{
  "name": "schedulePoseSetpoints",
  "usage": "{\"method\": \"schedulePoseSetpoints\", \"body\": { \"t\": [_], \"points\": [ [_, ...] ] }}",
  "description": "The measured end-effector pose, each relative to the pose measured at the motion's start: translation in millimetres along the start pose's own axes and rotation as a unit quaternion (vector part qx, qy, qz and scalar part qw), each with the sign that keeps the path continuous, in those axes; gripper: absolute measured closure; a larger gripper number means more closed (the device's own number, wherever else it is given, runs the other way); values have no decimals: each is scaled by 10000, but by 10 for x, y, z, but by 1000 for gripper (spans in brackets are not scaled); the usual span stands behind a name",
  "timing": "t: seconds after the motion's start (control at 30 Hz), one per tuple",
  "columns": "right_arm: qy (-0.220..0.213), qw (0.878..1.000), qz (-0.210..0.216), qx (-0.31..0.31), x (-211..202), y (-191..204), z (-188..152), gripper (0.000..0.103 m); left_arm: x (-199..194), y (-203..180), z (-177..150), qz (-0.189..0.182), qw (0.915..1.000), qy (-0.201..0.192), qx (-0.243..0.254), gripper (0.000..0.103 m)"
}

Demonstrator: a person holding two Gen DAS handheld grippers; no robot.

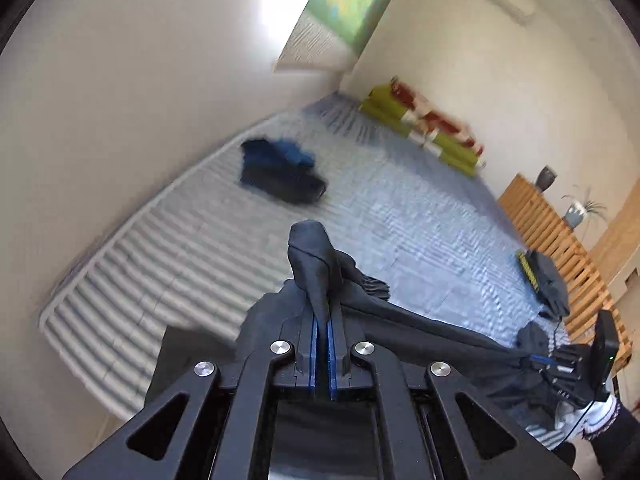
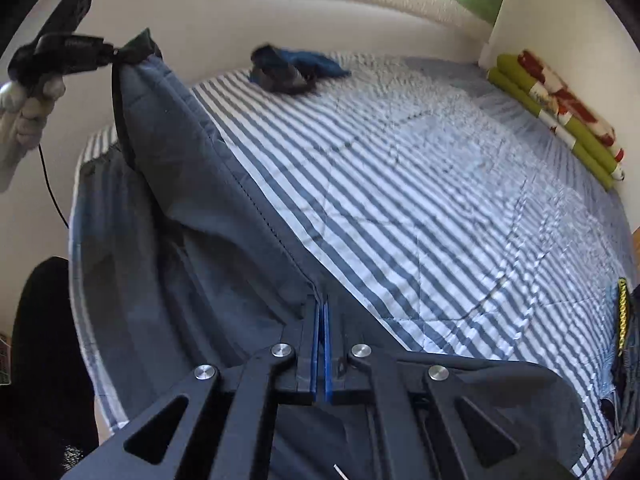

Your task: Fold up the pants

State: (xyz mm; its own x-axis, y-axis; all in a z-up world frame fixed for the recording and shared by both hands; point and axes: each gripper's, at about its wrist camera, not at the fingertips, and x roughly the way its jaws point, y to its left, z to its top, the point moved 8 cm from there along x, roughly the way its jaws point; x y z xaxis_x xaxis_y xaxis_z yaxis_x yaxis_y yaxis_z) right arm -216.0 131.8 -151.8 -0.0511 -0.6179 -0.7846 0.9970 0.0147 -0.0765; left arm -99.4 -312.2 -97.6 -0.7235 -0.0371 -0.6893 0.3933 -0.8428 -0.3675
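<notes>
Dark navy pants (image 2: 192, 200) hang stretched between my two grippers above the striped bed (image 2: 400, 180). In the left wrist view my left gripper (image 1: 322, 320) is shut on a bunched end of the pants (image 1: 312, 264), which pokes up past the fingertips. The fabric runs right to my right gripper (image 1: 560, 364), which pinches the other end. In the right wrist view my right gripper (image 2: 321, 300) is shut on a seamed edge of the pants. At the upper left the left gripper (image 2: 108, 54), held by a gloved hand (image 2: 32, 100), grips a raised corner.
A heap of dark blue clothes (image 2: 292, 72) lies far back on the bed. A green and red rolled blanket (image 2: 560, 112) lines the right wall. Another dark garment with a yellow strip (image 1: 544, 280) lies at the bed's right edge, beside a wooden slatted unit (image 1: 552, 232).
</notes>
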Motion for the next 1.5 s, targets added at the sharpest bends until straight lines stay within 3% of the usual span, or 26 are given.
{"method": "schedulePoseSetpoints", "body": {
  "t": [0.07,0.17,0.3,0.53,0.77,0.83,0.87,0.9,0.97,1.1,1.17,1.23,1.3,1.4,1.43,1.5],
  "points": [
    [136,9998,-1,-110,-14,165,-108,101,40,149,-77,88,9992,151,-350,100],
    [159,9987,-297,-390,20,270,-110,102,-82,-21,48,91,9999,-125,-53,100],
    [-107,9998,-152,9,-193,98,44,101,-98,-244,306,177,9993,-147,295,100],
    [-327,9952,-823,404,-190,-589,417,101,532,-711,959,386,9960,1,805,100],
    [-78,9883,-1379,649,279,-1233,650,102,1398,-1003,1514,609,9935,171,951,100],
    [-30,9846,-1649,589,407,-1388,714,102,1648,-1069,1638,652,9934,175,924,96],
    [7,9830,-1735,601,480,-1468,750,102,1764,-1106,1690,642,9937,245,886,86],
    [70,9808,-1842,642,559,-1568,777,102,1857,-1109,1729,597,9945,323,794,57],
    [335,9711,-2253,711,752,-1827,790,101,1930,-1072,1795,529,9965,176,620,34],
    [1018,9524,-2765,776,1090,-2284,581,97,2189,-798,1668,829,9934,459,647,34],
    [1278,9449,-2866,930,1169,-2432,426,79,2339,-647,1541,909,9920,675,566,34],
    [1189,9465,-2795,1089,1131,-2473,347,74,2480,-515,1430,897,9919,802,405,34],
    [1061,9524,-2571,1247,1033,-2370,286,71,2653,-465,1312,658,9923,1046,122,34],
    [783,9764,-1580,1247,903,-1882,280,57,2888,-480,1193,473,9917,1189,-142,36],
    [802,9834,-1148,1150,900,-1648,264,48,2940,-508,1169,503,9919,1156,-141,39],
    [904,9901,-488,953,932,-1254,198,43,3012,-528,1141,694,9909,1144,-153,79]
  ]
}}
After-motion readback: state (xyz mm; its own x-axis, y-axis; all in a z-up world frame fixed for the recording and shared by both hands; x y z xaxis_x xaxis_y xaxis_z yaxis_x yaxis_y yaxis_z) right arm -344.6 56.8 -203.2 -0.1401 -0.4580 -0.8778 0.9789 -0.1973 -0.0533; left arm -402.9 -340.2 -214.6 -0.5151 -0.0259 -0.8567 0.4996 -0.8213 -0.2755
